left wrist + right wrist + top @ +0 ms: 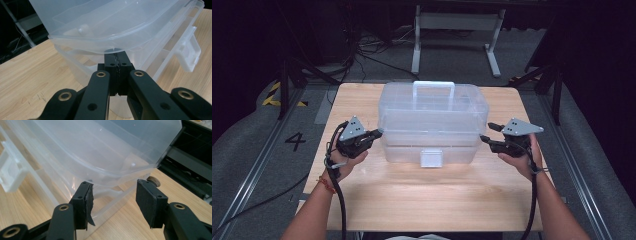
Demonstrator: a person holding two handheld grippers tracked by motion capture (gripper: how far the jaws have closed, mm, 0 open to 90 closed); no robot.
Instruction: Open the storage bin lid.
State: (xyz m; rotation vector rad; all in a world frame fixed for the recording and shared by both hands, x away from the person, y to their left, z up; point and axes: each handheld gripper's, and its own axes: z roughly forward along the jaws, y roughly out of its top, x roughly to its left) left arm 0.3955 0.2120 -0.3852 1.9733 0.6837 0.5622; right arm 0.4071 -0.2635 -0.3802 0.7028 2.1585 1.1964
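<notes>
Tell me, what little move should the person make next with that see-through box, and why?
Probably bring the right claw in to the box's right end and close it under the lid rim. The left claw already sits shut at the clear plastic storage box's left lid edge, while the right claw's jaws stand open just short of the box, so only one end looks engaged.

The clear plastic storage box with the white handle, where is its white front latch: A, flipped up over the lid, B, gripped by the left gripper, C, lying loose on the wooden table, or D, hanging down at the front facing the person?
D: the white front latch hangs at the middle of the front wall of the clear plastic storage box, toward the person.
</notes>
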